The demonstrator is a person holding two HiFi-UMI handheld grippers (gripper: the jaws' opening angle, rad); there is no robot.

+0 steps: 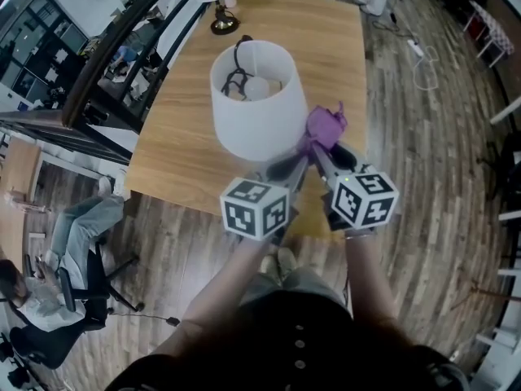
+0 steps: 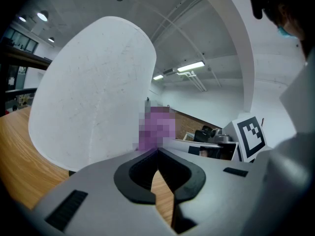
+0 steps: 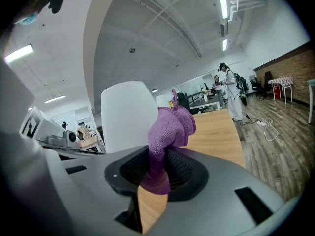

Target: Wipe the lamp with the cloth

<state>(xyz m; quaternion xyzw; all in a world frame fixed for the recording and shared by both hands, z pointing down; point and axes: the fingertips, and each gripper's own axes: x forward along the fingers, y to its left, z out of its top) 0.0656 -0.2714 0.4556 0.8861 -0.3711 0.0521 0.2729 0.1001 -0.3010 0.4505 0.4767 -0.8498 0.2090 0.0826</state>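
Note:
A lamp with a white shade (image 1: 252,96) stands on the wooden table (image 1: 326,47); its bulb shows through the open top. My right gripper (image 1: 316,151) is shut on a purple cloth (image 1: 326,126), which sits against the shade's right side. In the right gripper view the cloth (image 3: 170,132) sticks up from the right gripper (image 3: 156,157), with the shade (image 3: 125,114) just behind. My left gripper (image 1: 281,168) reaches in below the shade's lower rim. Seen from the left gripper view, the left gripper (image 2: 157,152) is shut on nothing, and the shade (image 2: 93,97) fills the left.
A second lamp with a brass base (image 1: 224,24) stands at the table's far end. The table's near edge lies just under both grippers. A railing (image 1: 122,55) runs along the left. A person sits in a chair (image 1: 73,243) on the lower floor. A cable (image 1: 419,55) lies on the floor.

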